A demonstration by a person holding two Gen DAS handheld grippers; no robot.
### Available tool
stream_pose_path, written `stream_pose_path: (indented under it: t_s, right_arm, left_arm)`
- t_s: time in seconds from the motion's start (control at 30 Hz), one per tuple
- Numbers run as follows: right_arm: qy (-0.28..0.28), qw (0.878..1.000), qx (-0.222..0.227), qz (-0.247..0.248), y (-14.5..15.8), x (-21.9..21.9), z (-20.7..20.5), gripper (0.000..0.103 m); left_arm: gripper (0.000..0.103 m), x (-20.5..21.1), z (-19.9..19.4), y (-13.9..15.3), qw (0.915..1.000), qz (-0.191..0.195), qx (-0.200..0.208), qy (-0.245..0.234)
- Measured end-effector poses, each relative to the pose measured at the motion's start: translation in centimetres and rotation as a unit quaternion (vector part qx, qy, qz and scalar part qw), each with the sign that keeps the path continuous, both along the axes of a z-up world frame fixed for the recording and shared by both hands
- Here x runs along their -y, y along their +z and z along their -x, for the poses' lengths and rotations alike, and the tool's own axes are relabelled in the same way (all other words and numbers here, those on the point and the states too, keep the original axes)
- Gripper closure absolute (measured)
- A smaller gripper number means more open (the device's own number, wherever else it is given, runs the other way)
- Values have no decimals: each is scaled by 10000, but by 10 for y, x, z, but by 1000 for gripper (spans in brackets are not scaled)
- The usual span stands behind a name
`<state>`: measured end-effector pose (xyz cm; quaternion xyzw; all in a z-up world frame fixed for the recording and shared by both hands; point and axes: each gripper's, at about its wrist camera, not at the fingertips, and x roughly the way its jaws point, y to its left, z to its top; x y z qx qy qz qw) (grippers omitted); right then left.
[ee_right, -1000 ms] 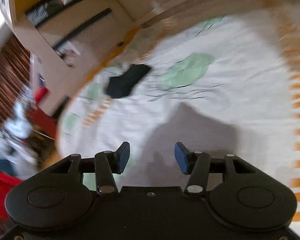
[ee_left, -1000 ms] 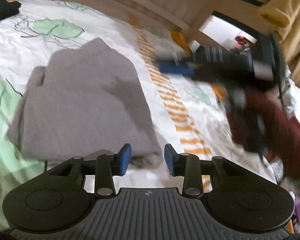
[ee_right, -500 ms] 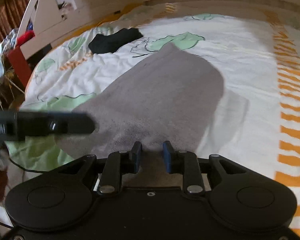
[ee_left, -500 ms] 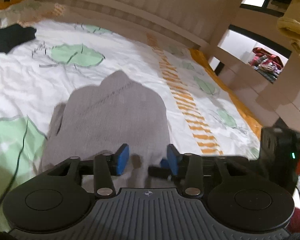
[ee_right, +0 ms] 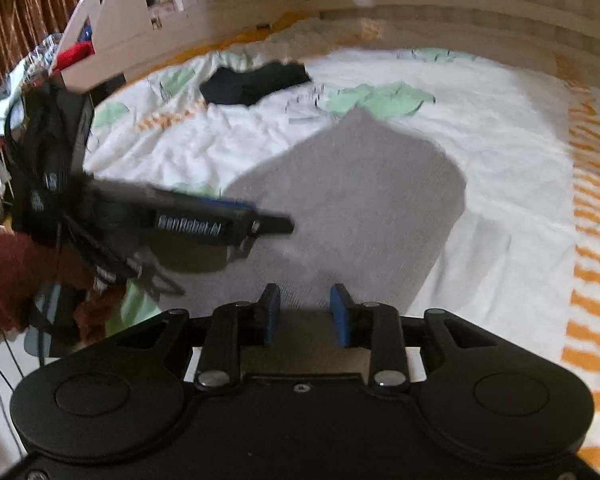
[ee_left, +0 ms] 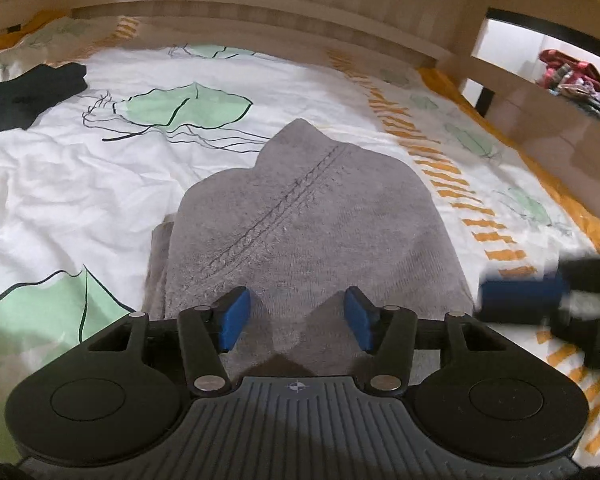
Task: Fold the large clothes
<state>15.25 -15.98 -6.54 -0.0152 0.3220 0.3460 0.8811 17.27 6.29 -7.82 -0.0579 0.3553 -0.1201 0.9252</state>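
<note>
A grey knitted sweater (ee_left: 312,220) lies folded on the bed; it also shows in the right wrist view (ee_right: 352,200). My left gripper (ee_left: 296,318) is open and empty, just above the sweater's near edge. My right gripper (ee_right: 305,314) is open with a narrower gap, also over the near edge, holding nothing. The left gripper appears blurred in the right wrist view (ee_right: 260,224) over the sweater's left side. The right gripper shows blurred in the left wrist view (ee_left: 540,300), beside the sweater's right edge.
The bed sheet (ee_left: 80,200) is white with green leaves and orange stripes. A black garment (ee_left: 24,92) lies at the far left of the bed. A wooden headboard (ee_left: 260,8) runs along the back. Shelves with clutter (ee_left: 568,80) stand at right.
My left gripper has opened wider and come in low over the sweater's near edge. My right gripper has opened a little and moved to the right of the sweater.
</note>
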Motion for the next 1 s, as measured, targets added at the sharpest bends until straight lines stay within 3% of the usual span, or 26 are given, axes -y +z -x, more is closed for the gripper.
stream_pose_path:
  t_s: [0.17, 0.33, 0.5, 0.6, 0.67, 0.77, 0.9, 1.0]
  right_arm:
    - [-410, 9984, 371, -110, 12, 0, -38, 61]
    - [-738, 9968, 84, 296, -21, -22, -98, 62]
    - [-666, 9960, 196, 571, -21, -34, -101, 61]
    - [-677, 9975, 70, 189, -13, -16, -93, 48]
    - [-829, 9963, -146, -148, -11, 2, -88, 16]
    - [-956, 9916, -528, -694, -18, 32, -80, 15]
    - [-1013, 9780, -1264, -1313, -41, 57, -84, 15]
    - [-1036, 9652, -1676, -1718, -59, 64, -89, 13]
  left_arm:
    - [51, 1, -3, 1, 10000, 1, -60, -51]
    - [51, -1, -9, 1, 9999, 36, -96, -126]
    - [52, -1, -12, 5, 9996, 29, -162, -232]
    - [49, -7, -8, 15, 9992, 9, -132, -375]
    - [44, -19, -4, 23, 9996, 57, -47, -258]
    - [25, -44, -4, 26, 9993, 327, -135, 81]
    - [25, -72, -17, 8, 9919, 825, -886, 374]
    - [23, -77, -30, -10, 9834, 1104, -1414, 275]
